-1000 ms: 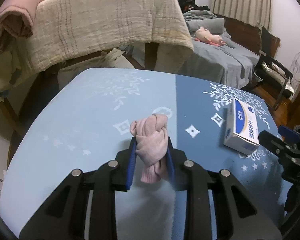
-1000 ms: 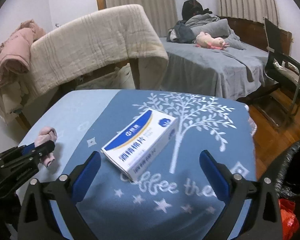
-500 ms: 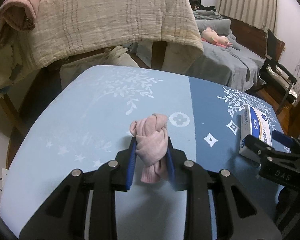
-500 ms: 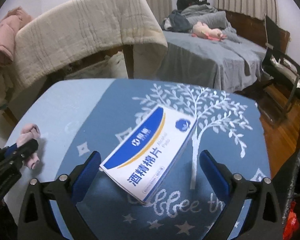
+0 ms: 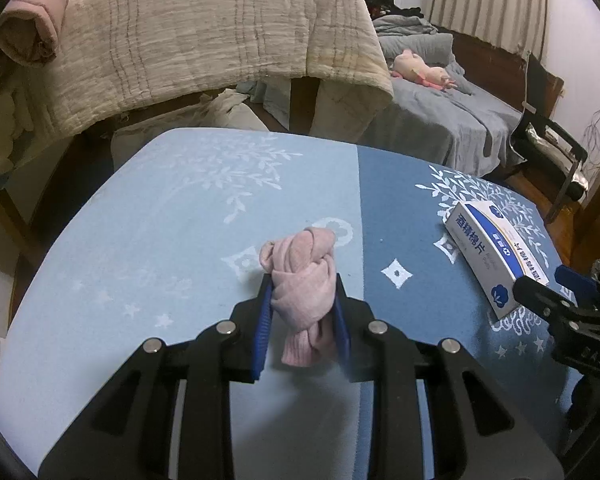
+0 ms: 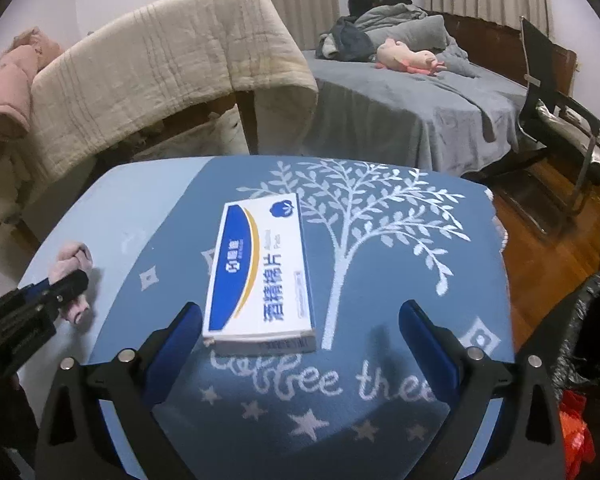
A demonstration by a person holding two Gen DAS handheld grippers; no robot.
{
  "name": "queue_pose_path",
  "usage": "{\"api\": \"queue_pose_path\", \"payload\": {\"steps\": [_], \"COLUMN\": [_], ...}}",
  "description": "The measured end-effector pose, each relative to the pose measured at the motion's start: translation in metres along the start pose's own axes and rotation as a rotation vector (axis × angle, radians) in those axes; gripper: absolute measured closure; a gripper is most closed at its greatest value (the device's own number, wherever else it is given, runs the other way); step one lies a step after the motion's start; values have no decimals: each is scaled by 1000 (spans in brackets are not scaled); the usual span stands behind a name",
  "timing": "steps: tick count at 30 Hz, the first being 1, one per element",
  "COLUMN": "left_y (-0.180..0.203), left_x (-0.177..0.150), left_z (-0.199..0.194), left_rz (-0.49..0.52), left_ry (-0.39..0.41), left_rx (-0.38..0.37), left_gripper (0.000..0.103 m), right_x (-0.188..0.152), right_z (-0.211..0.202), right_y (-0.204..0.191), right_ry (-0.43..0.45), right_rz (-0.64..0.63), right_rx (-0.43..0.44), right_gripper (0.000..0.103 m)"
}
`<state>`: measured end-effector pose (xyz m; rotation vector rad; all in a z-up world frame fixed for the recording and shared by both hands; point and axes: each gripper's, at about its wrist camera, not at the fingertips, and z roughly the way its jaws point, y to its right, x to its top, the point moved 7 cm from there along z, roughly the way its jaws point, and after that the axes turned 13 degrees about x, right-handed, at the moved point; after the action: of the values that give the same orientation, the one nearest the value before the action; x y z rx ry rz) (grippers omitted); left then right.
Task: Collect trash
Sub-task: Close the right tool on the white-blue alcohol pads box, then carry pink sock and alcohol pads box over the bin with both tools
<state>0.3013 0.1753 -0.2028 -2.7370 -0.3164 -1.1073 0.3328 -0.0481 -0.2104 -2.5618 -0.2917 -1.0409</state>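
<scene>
Around the white-and-blue cardboard box (image 6: 260, 268) the blue printed tablecloth (image 6: 400, 264) lies bare on its right and far sides, open to passage. To the box's left, a knotted pink cloth (image 5: 304, 280) clamped in the left gripper (image 5: 302, 312) blocks the way. A black-lined bin (image 6: 592, 328) stands off the box's right.

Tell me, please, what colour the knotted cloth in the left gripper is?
Pale pink knotted cloth; the left wrist view shows it best.
</scene>
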Motion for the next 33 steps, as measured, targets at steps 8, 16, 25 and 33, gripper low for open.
{"api": "queue_pose_path", "payload": {"steps": [8, 16, 25, 33], "left_y": [0, 0, 1, 5], "left_x": [-4, -5, -5, -8], "left_z": [2, 2, -4, -25], "left_rz": [12, 13, 17, 14], "left_ry": [-4, -4, 9, 36], "left_rx": [15, 20, 22, 14], "left_gripper": [76, 77, 77, 76], "right_x": [-1, -5, -4, -9], "right_z": [17, 24, 13, -11], "right_y": [-10, -12, -16, -17], "right_ry": [-30, -61, -30, -21], "right_rz": [-26, -36, -52, -42], "right_rx": [19, 29, 34, 55], "right_gripper": [25, 48, 49, 49]}}
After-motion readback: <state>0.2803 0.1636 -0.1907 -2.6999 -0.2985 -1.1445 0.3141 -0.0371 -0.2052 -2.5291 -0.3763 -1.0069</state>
